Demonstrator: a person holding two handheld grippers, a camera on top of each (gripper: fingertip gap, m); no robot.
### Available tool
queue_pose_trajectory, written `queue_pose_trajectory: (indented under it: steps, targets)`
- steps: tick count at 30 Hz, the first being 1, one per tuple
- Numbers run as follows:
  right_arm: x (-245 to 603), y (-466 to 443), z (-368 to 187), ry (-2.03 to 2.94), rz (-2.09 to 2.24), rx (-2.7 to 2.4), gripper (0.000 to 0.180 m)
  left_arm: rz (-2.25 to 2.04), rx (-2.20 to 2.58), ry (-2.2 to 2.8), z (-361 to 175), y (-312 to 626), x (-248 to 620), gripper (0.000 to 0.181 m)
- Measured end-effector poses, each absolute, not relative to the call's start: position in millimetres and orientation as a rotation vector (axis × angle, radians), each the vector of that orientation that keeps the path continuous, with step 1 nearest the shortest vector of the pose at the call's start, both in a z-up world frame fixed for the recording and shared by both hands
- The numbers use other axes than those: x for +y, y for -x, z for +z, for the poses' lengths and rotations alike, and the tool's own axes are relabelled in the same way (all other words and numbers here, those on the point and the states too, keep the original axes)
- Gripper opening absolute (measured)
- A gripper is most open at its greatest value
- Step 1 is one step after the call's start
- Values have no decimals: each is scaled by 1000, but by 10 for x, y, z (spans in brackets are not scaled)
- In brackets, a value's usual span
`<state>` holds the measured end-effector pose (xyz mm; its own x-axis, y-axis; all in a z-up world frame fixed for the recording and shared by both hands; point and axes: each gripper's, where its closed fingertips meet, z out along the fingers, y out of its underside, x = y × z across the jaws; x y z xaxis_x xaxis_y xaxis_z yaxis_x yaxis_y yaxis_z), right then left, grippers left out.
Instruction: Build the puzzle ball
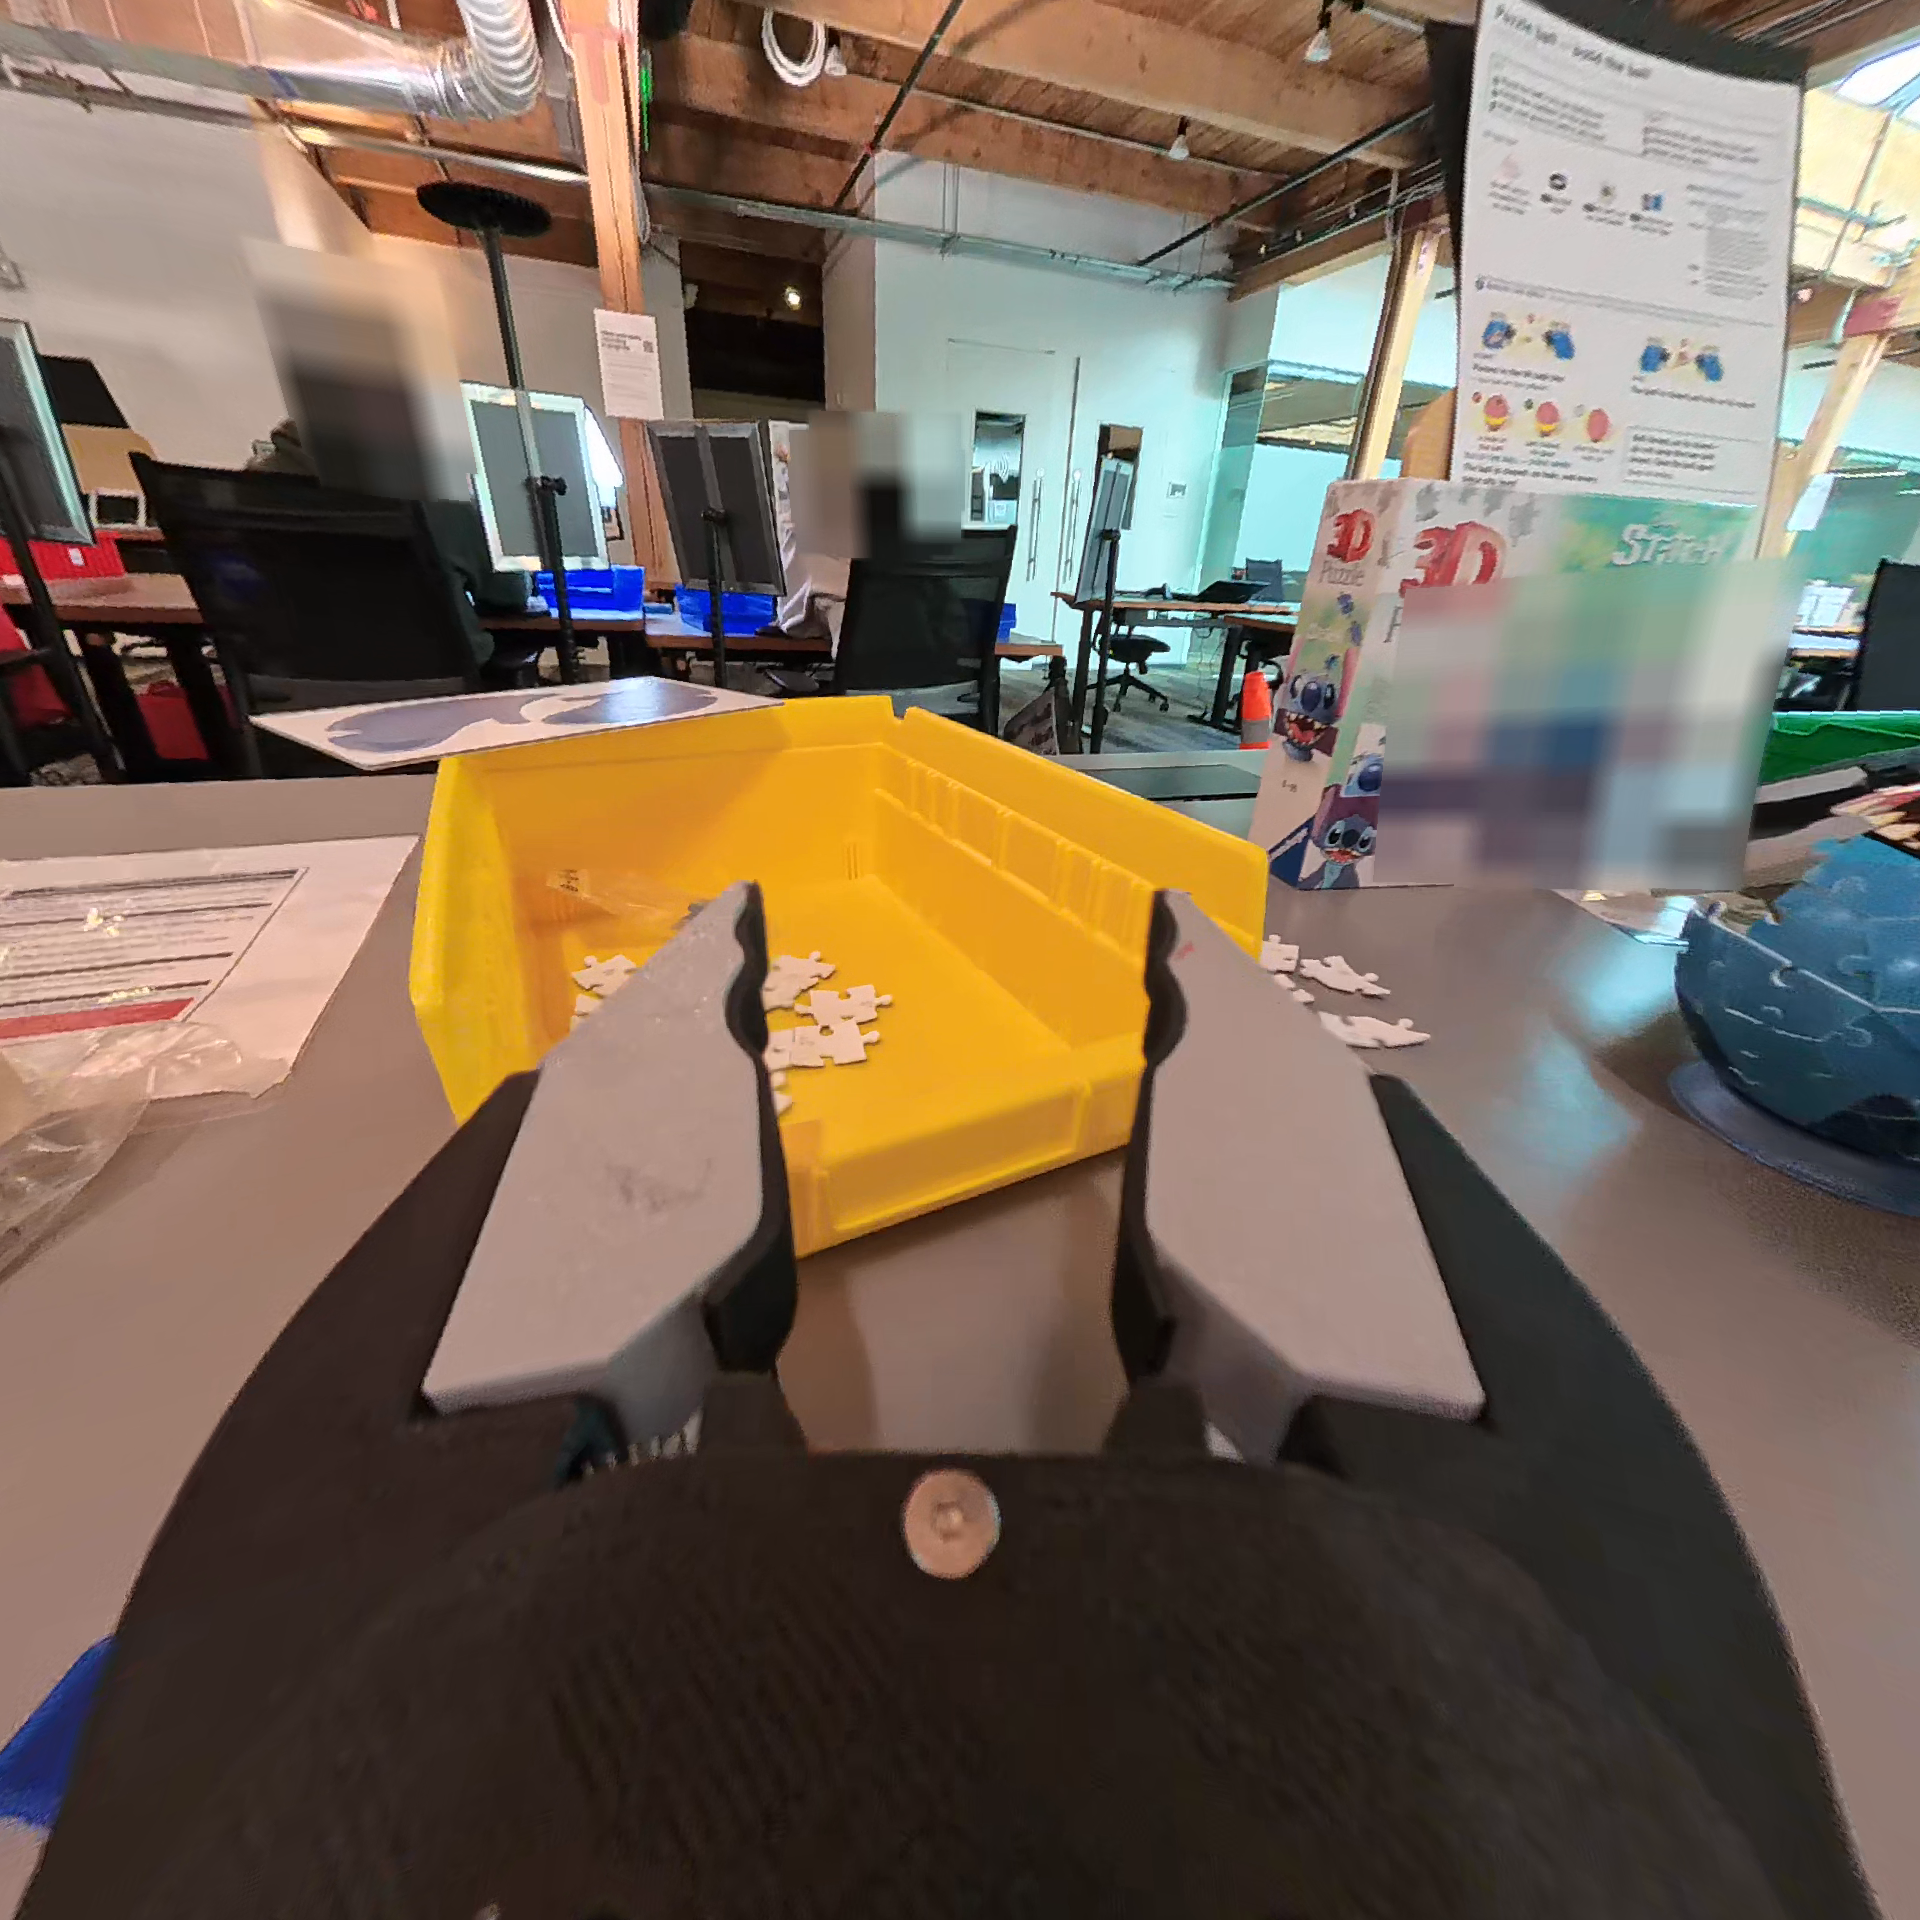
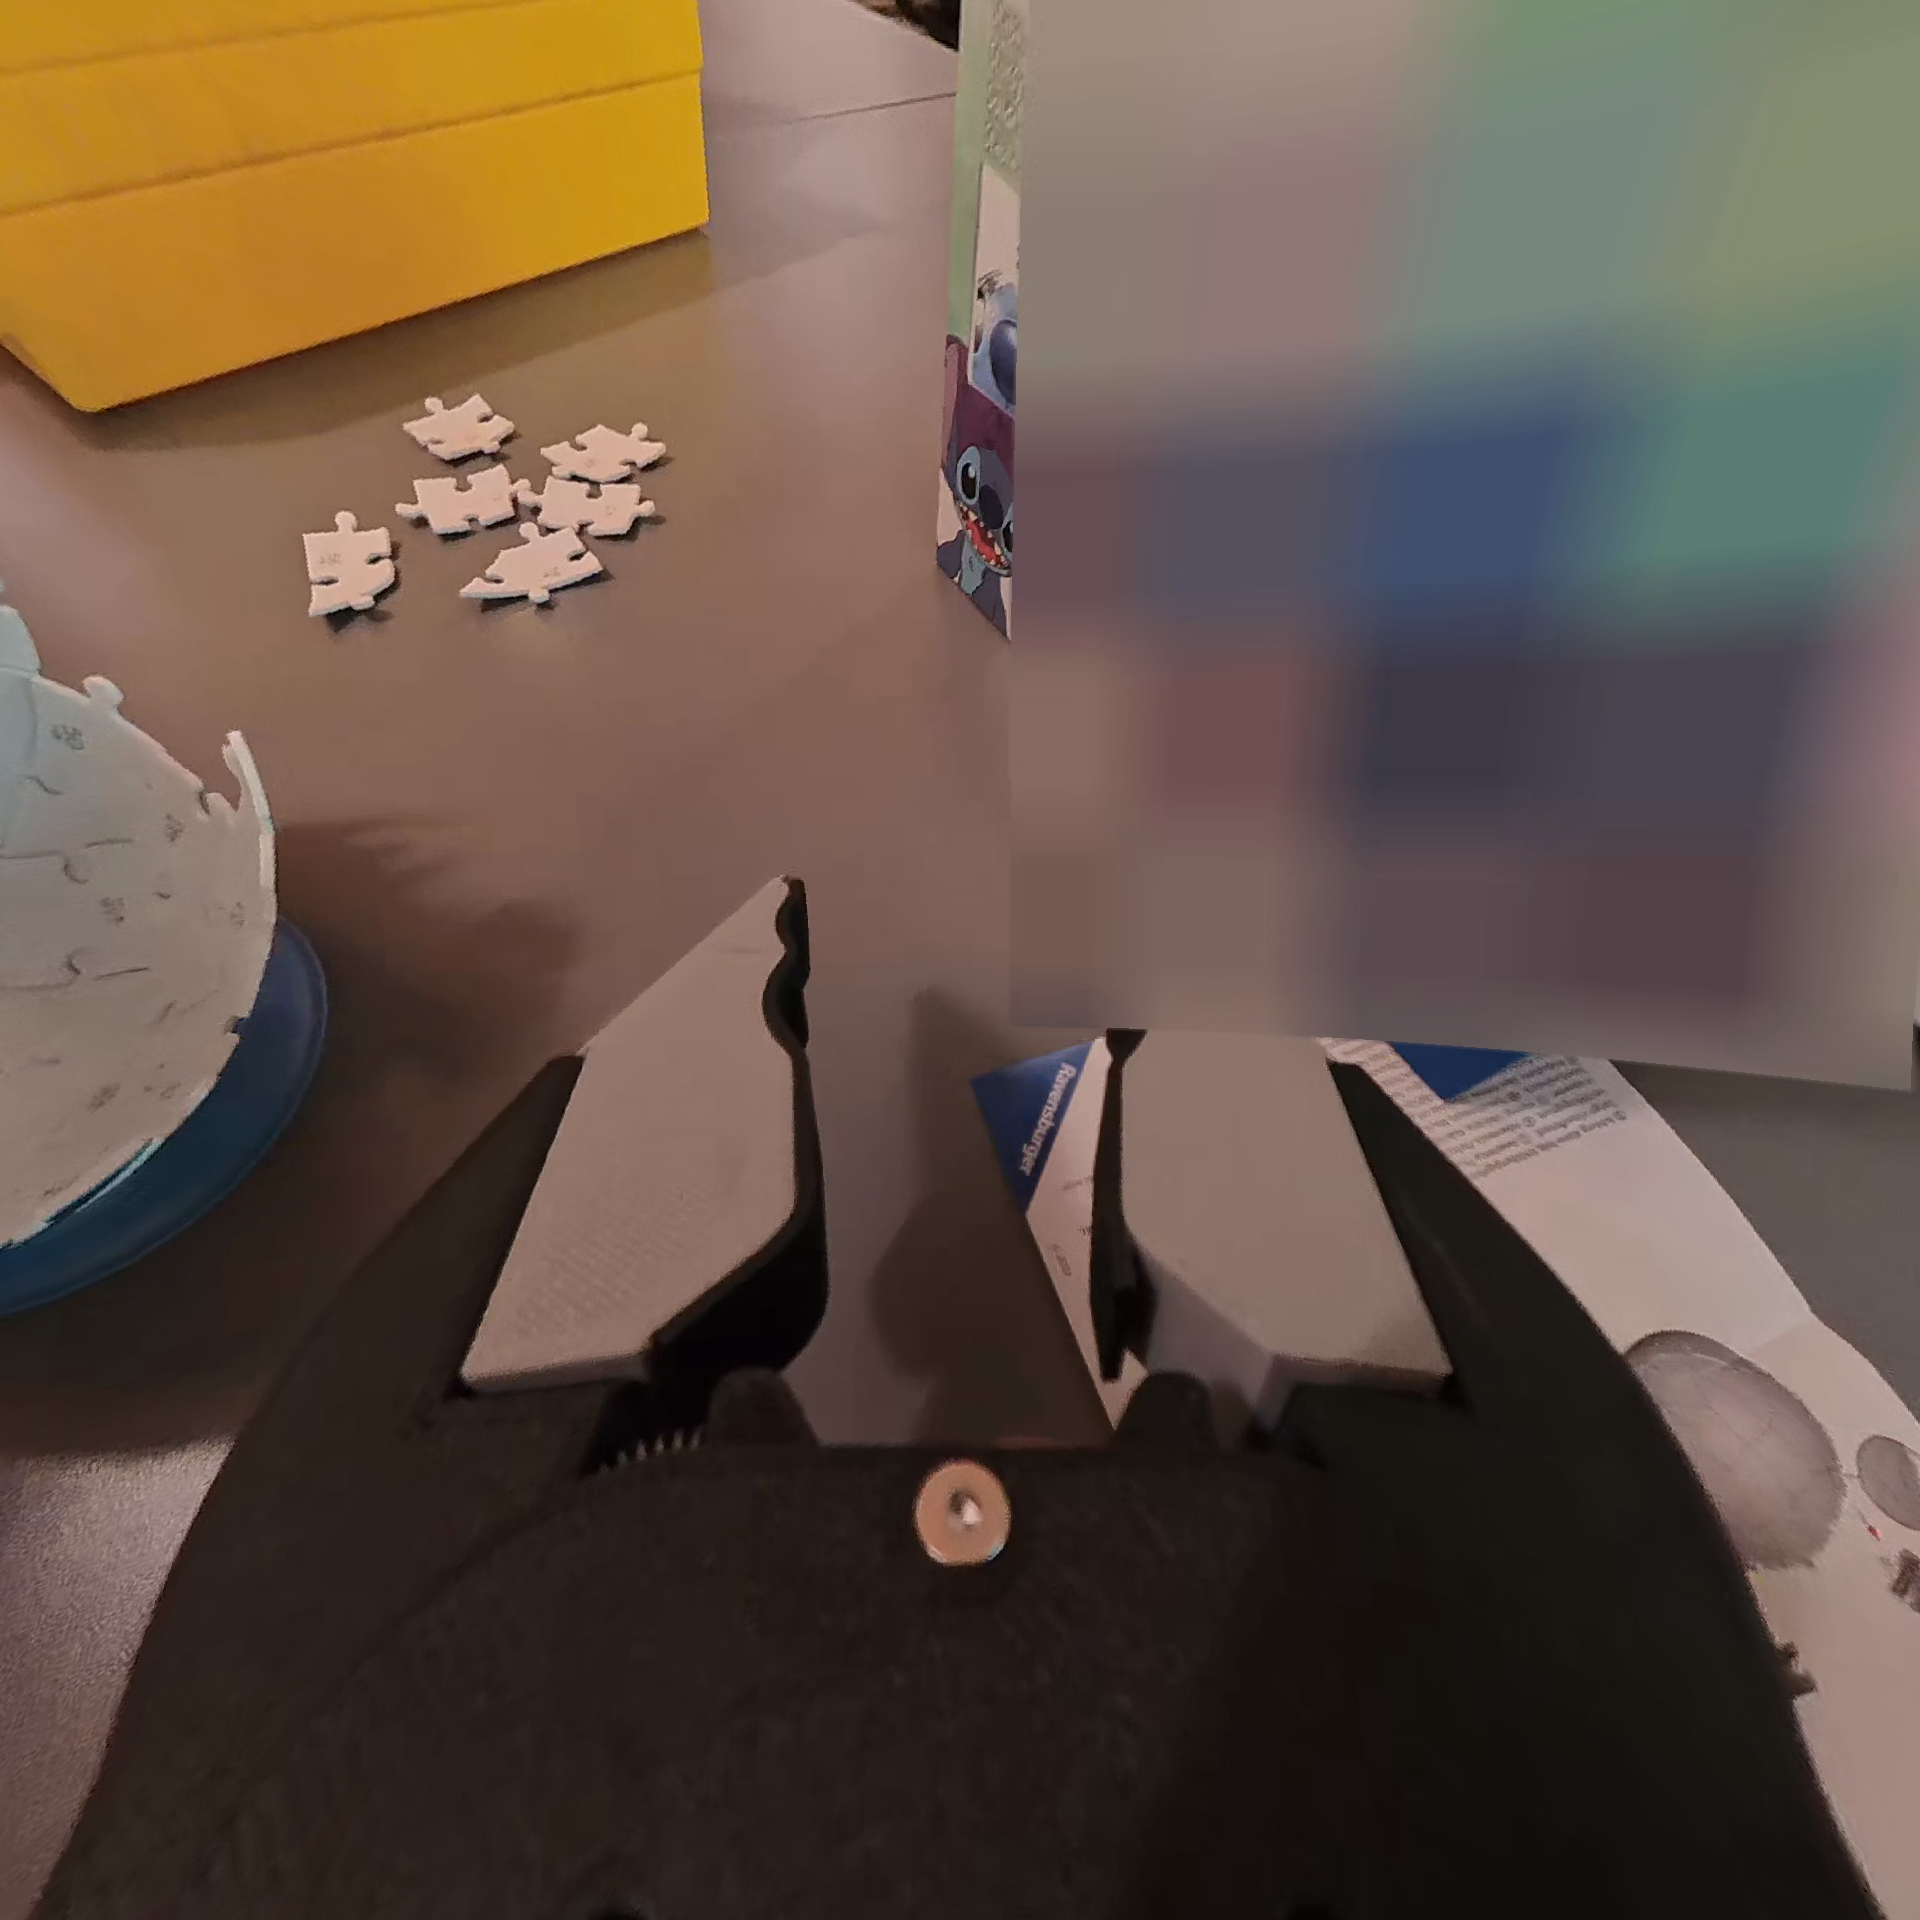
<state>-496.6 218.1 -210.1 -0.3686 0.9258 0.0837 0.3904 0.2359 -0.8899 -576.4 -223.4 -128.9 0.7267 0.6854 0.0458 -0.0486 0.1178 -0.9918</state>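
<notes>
The partly built blue puzzle ball [image 1: 1808,1018] sits on a blue ring stand at the right edge of the left wrist view. In the right wrist view, the ball [image 2: 114,935] shows a pale side with a jagged open rim, on its stand [image 2: 270,1081]. Several loose white pieces [image 2: 499,509] lie on the grey table beside the yellow bin [image 2: 343,187]. More pieces [image 1: 831,1023] lie inside the bin [image 1: 935,1164]. My left gripper [image 1: 956,914] is open and empty, held above the bin's near wall. My right gripper [image 2: 951,966] is open and empty, to the right of the ball.
The puzzle box [image 1: 1340,707] stands upright behind the loose pieces [image 1: 1340,982]; it also shows in the right wrist view [image 2: 982,416]. A folded leaflet [image 2: 1558,1195] lies under my right gripper. A printed sheet [image 1: 135,935] and a plastic bag [image 1: 62,1122] lie at the left. The partly built blue puzzle ball [image 1: 1808,1018] is about 20 cm from my right fingertips.
</notes>
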Motion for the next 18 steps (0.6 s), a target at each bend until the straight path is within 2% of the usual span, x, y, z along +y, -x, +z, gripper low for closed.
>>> queue_pose_trajectory:
  steps: [6,18]
  targets:
    - [2130,4938,-2085,1213,1182,-1912,56,587,-520,1391,-1300,5705,-2152,68]
    - [2177,4964,-1897,1216,1389,-1820,44,624,-528,1358,-1269,5725,-2200,53]
